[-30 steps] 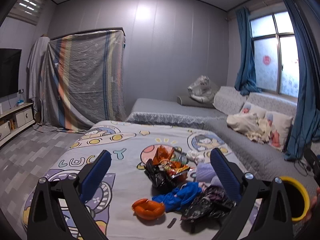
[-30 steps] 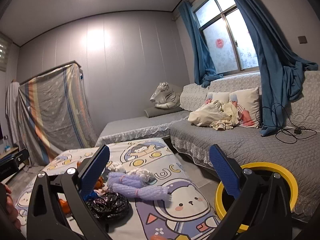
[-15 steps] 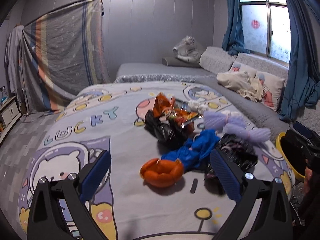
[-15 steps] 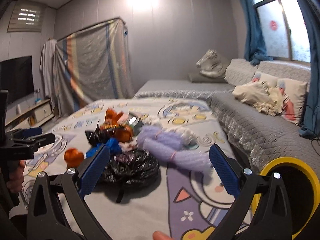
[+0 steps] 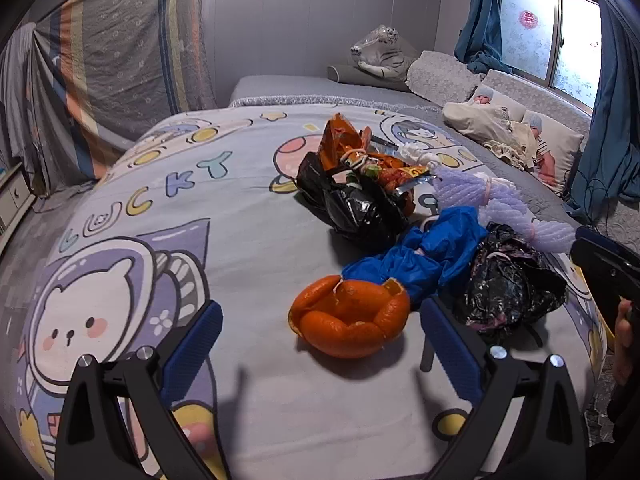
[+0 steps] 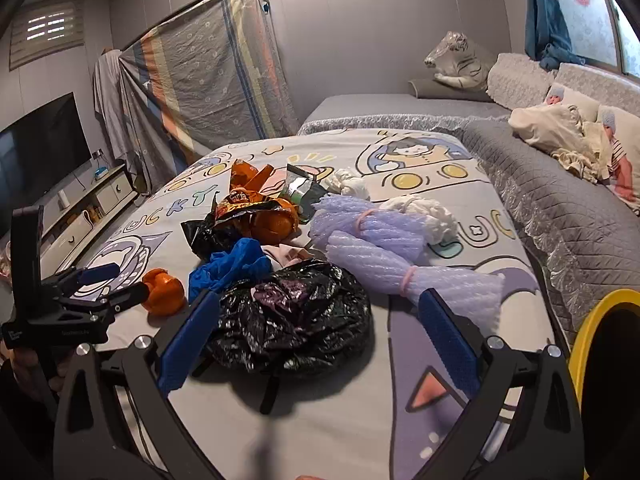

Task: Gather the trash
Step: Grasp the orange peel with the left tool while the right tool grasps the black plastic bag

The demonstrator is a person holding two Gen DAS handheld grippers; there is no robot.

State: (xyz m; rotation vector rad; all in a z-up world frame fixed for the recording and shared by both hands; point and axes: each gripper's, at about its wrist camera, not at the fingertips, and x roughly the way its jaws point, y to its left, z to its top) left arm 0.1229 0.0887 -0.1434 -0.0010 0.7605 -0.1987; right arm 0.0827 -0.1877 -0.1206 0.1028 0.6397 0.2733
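orange and hollow, the orange peel (image 5: 349, 320) lies like a torn cup on the cartoon sheet (image 5: 240, 216), at the near edge of a heap of rubbish in the middle of the table. the left gripper (image 5: 320, 344) hangs just short of it with its blue pads spread wide and empty, the peel roughly centred between them, which reads as lining up to take it first because it is the loosest, nearest piece. just behind the peel a crumpled blue plastic (image 5: 424, 252) touches a wrinkled black bag (image 6: 292, 316); a second black bag (image 5: 352, 204) sits further back under orange snack wrappers (image 5: 360, 156). lilac foam netting (image 6: 384, 248), bound with pink bands, lies beside white wadded tissue (image 6: 424, 212).

the right gripper (image 6: 316, 344) is also parted and holding nothing, its pads straddling the near black bag from that side, so each hand seems aimed at its own item. a yellow-rimmed bin (image 6: 588, 344) stands off the table's right edge, close to the right hand, probably placed there so drops are short. the bag is limp and may trail or spill when lifted; the peel is stiff enough to pinch by its rim. beyond the table are a grey sofa (image 6: 560, 184) and a striped cover (image 6: 208, 72).
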